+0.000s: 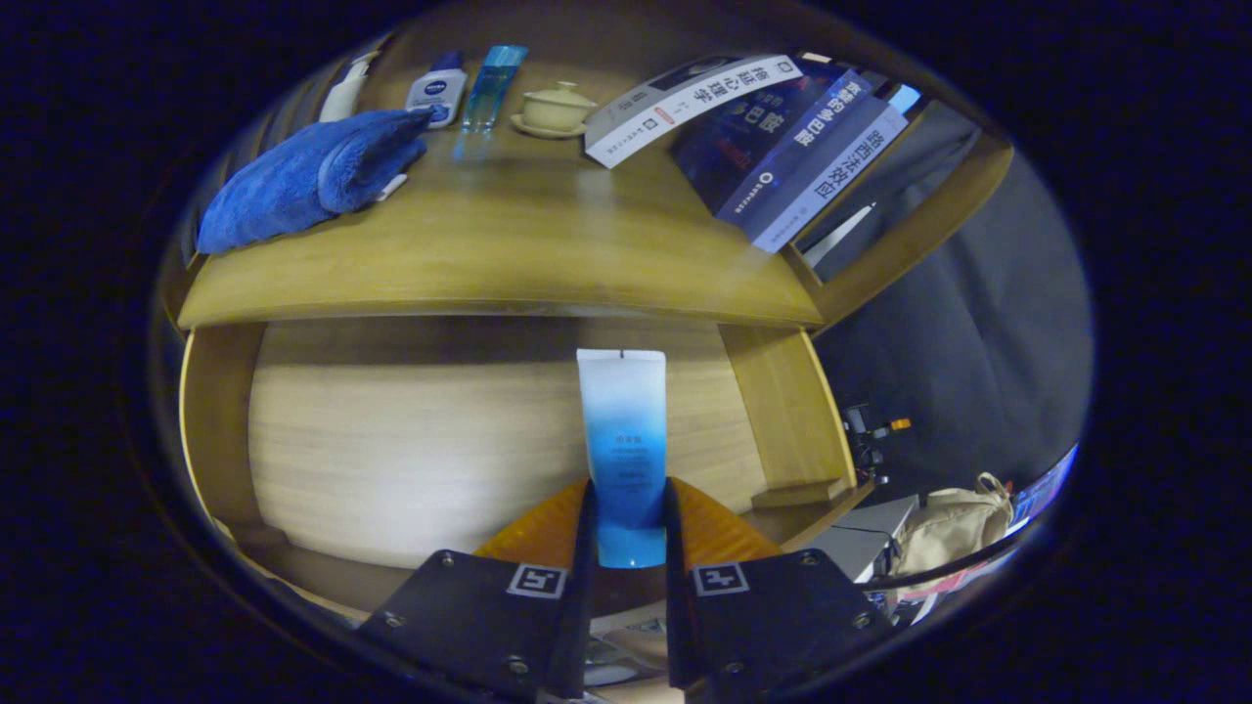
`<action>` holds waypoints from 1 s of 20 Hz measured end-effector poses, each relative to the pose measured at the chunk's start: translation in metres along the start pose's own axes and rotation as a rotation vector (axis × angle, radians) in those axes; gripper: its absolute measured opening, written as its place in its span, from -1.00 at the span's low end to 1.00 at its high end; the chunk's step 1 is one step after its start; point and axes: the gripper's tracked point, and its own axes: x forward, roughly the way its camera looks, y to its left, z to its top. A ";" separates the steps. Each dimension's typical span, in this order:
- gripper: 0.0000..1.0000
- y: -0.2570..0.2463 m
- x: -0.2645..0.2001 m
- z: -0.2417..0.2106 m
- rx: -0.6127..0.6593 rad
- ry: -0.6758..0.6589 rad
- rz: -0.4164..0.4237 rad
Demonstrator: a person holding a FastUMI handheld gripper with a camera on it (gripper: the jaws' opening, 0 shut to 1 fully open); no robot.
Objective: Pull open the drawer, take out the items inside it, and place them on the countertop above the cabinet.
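From the gripper view, I have my gripper closed on a blue-and-white plastic squeeze tube, both fingers pressing its lower half, the tube upright with its crimped end up. It stands in front of the open wooden drawer. Beyond and above it is the wooden countertop, bearing a folded blue towel, a white lotion bottle, a clear blue bottle, a pale lidded teacup and leaning books.
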 end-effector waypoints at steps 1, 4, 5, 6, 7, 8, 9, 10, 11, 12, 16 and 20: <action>-0.35 -0.003 -0.004 -0.001 -0.005 0.002 -0.012; -0.35 -0.012 -0.014 -0.007 -0.026 0.019 -0.047; -0.35 -0.018 -0.018 -0.010 -0.040 0.026 -0.070; -0.35 -0.020 -0.021 -0.009 -0.045 0.021 -0.077; -0.35 -0.021 -0.025 -0.009 -0.042 0.018 -0.077; -0.35 -0.023 -0.028 -0.008 -0.036 0.011 -0.077; -0.35 -0.025 -0.031 -0.008 -0.028 0.006 -0.078; -0.35 -0.027 -0.033 -0.007 -0.020 -0.001 -0.076; -0.35 -0.028 -0.036 -0.006 -0.011 -0.010 -0.075; -0.35 -0.031 -0.041 -0.006 -0.002 -0.018 -0.075; -0.35 -0.036 -0.057 0.009 0.042 -0.080 -0.064; -0.35 -0.022 -0.054 0.050 0.046 -0.158 -0.008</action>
